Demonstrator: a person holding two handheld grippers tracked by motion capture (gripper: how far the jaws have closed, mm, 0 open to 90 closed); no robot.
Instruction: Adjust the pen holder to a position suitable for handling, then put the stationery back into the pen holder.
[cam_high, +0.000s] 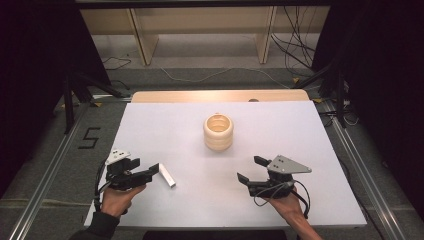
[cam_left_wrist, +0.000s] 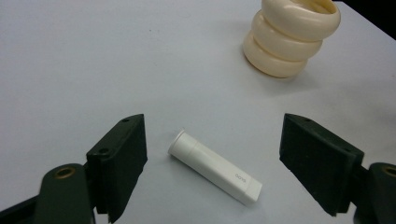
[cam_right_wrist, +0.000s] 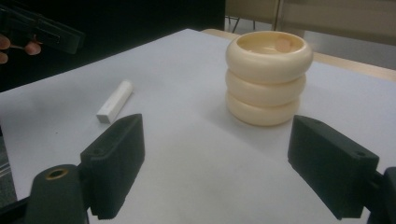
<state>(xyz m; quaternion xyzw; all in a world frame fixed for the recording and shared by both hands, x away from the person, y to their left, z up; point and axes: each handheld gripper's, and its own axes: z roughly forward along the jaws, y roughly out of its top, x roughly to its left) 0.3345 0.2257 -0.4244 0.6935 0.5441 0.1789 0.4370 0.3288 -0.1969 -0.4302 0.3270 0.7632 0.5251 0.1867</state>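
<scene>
White tube (cam_left_wrist: 215, 173), one end squared, faint lettering unreadable; left gripper (cam_left_wrist: 212, 163) jaws apart astride it, untouched.

Both tongs, left (cam_high: 152, 169) and right (cam_high: 250, 169), held low with jaws spread wide.

Bare table (cam_high: 300, 145) around cream ringed cup (cam_high: 218, 132) and white tube (cam_high: 167, 176).

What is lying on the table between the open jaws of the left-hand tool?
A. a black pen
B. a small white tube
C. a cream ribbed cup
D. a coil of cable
B: in the left gripper view, a small white tube lies flat on the table between the spread jaws of the left gripper, untouched by either.
</scene>
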